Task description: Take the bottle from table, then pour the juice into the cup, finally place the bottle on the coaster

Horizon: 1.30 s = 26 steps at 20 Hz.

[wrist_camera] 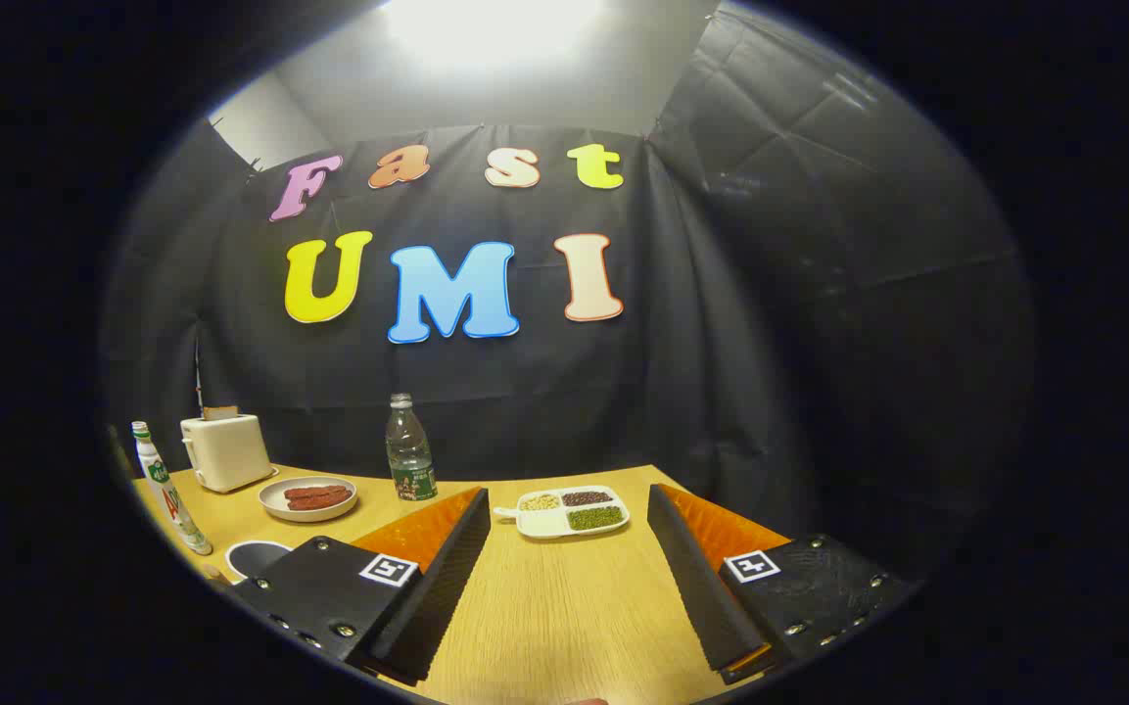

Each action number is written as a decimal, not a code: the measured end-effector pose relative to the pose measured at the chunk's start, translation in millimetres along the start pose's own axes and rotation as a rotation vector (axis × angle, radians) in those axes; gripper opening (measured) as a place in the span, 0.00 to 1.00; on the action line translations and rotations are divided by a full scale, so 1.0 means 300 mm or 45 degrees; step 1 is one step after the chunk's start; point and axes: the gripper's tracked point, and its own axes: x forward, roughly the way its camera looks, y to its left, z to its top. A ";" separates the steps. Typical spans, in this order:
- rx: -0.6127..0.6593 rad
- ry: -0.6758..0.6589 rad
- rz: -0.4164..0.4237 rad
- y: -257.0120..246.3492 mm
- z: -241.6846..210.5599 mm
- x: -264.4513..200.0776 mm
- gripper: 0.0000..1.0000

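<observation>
1. Bottle (pixel 410 448), clear with a pale cap and dark green label, is standing upright near the far edge of the worktop (pixel 564 607), just beyond the left finger's tip, touching nothing.
2. Hand-held gripper (pixel 570 511) is hovering over the near part of the worktop with its fingers spread wide apart, gripping nothing; bare wood is showing between them.
3. Divided tray (pixel 564 512), white, is sitting just ahead of the gap between the fingers, holding pale, dark and green grains in separate compartments; one compartment is looking blank.
4. Plate (pixel 307 498), round, is carrying reddish sausage-like pieces; it is lying left of the bottle, near the far-left part of the worktop.
5. Toaster (pixel 225 450), cream-coloured, is standing behind the plate at the far-left corner, with something brown sticking out of its slot.
6. Second bottle (pixel 167 490), white with a green cap, is standing at the left edge; its tilt may be lens distortion.
7. Dark round item (pixel 253 558) with a white rim is lying beside the left finger, partly hidden; cup or coaster, cannot tell.
</observation>
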 end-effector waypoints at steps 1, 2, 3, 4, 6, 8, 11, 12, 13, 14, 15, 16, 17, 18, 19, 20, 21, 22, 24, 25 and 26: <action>-0.018 -0.006 -0.014 0.023 0.034 -0.027 0.98; -0.023 -0.011 -0.015 0.056 0.067 -0.056 0.98; -0.011 -0.015 -0.002 0.098 0.101 -0.082 0.98; -0.001 -0.021 0.018 0.149 0.126 -0.104 0.98; 0.018 -0.023 0.041 0.242 0.164 -0.139 0.98; 0.033 -0.026 0.074 0.351 0.187 -0.175 0.98; 0.017 -0.041 0.146 0.522 0.211 -0.218 0.98; 0.010 -0.040 0.169 0.576 0.206 -0.227 0.98; 0.005 -0.040 0.195 0.633 0.204 -0.237 0.98; -0.001 -0.041 0.226 0.692 0.202 -0.247 0.98; -0.008 -0.040 0.259 0.754 0.198 -0.260 0.98; -0.016 -0.040 0.288 0.809 0.182 -0.271 0.98; -0.022 -0.036 0.317 0.866 0.173 -0.280 0.98; -0.024 -0.028 0.350 0.924 0.155 -0.289 0.98; -0.023 -0.019 0.387 0.986 0.138 -0.301 0.98; -0.022 -0.012 0.426 1.043 0.120 -0.316 0.98; -0.021 -0.004 0.462 1.098 0.103 -0.329 0.98; -0.020 0.004 0.492 1.140 0.081 -0.335 0.98; -0.018 0.020 0.550 1.226 0.039 -0.355 0.98; -0.012 0.030 0.579 1.262 0.017 -0.359 0.98; -0.006 0.042 0.616 1.303 -0.011 -0.369 0.98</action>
